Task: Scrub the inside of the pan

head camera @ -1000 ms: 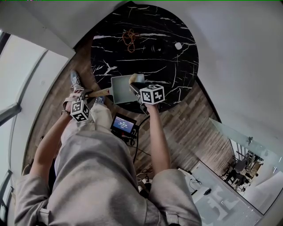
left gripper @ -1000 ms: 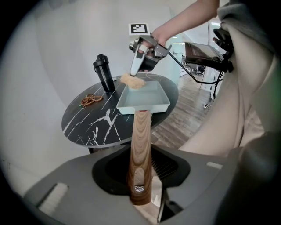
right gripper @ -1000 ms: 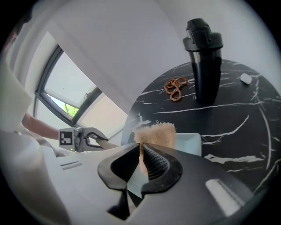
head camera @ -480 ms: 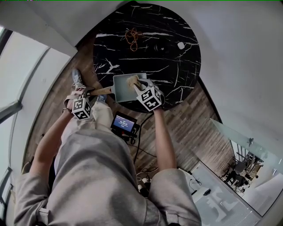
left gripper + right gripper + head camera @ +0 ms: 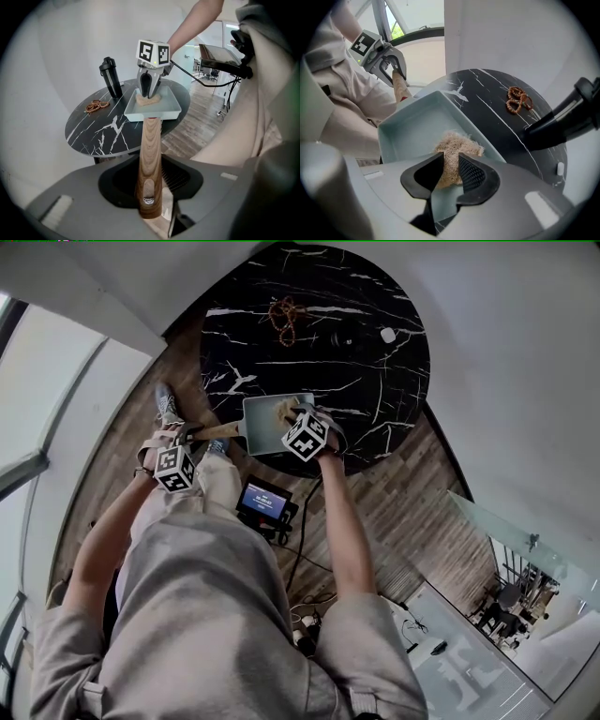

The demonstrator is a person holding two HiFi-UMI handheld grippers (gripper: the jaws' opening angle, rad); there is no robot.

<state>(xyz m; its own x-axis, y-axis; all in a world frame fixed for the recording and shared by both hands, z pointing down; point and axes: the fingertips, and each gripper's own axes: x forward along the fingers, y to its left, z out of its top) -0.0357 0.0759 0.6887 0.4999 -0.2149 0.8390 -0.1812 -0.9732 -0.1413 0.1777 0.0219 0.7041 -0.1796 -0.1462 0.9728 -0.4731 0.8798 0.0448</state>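
At the near edge of the round black marble desk (image 5: 375,381), left side, the left claw (image 5: 186,439) is pinched on the free end of the wooden handle (image 5: 151,150), which overhangs the desk edge towards the person. The handle runs straight into the pan (image 5: 262,418), a pale, square-cornered, shallow pan resting flat just inside the near edge.

On the pan floor, towards its far wall, lies a tan fibre scrubber (image 5: 457,143). The right claw (image 5: 451,161) points steeply down over it. Its jaws have just been opening and now stand spread, one pad on each side of the scrubber, with loose fibres brushing them but no squeeze visible.

Further back, a string of brown beads (image 5: 281,320) lies near the far edge, and a dark bottle (image 5: 111,77) stands beyond it. Both are well apart from the work.

Assessment:
- The pan looks rigid and fairly light, so it is likely to slide on the polished stone under scrubbing load.
- The handle is the correct hold, and the present grip on its end gives good leverage.
- The scrubber looks soft, light and springy, and will compress and may shed fibres.
- It should be gripped across its upper middle, leaving the underside free to bear on the pan floor.
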